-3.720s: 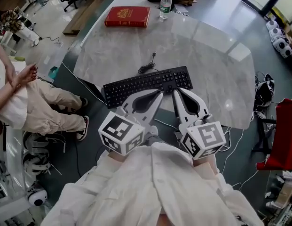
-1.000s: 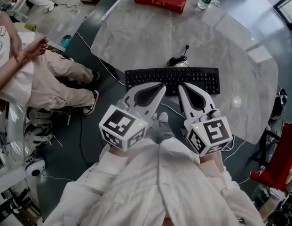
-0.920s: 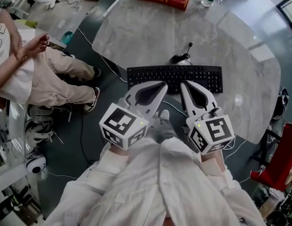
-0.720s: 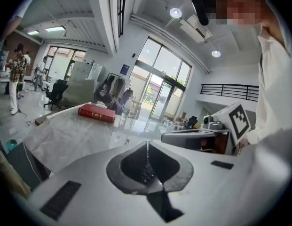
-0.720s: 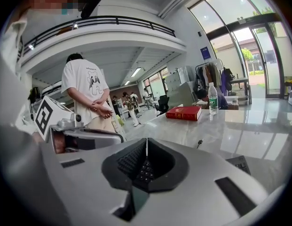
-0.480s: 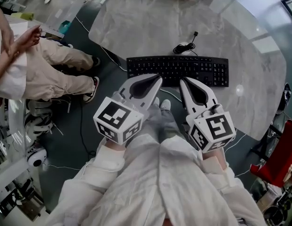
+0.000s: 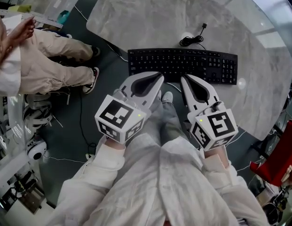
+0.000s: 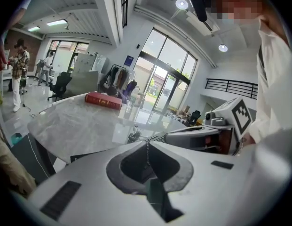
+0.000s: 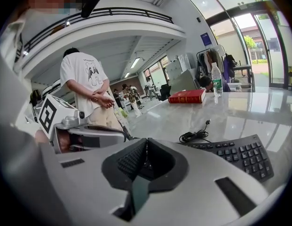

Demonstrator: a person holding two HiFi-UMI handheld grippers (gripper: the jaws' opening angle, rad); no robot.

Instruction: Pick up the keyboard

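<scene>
Marble table (image 7: 150, 18) fills the head view, a black keyboard (image 7: 183, 66) lying along its near edge, with the left gripper (image 7: 158, 74) and right gripper (image 7: 183, 77) hovering at that edge. Left gripper view: jaws clenched, empty. Right gripper view: jaws likewise pressed together, keyboard ahead-right.

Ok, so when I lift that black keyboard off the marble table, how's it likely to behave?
The keyboard looks like a long rigid slab, so it should stay stiff, though gripped at one end it may tip. Its coiled cable will probably trail along. The polished table could let it slide if nudged.
</scene>
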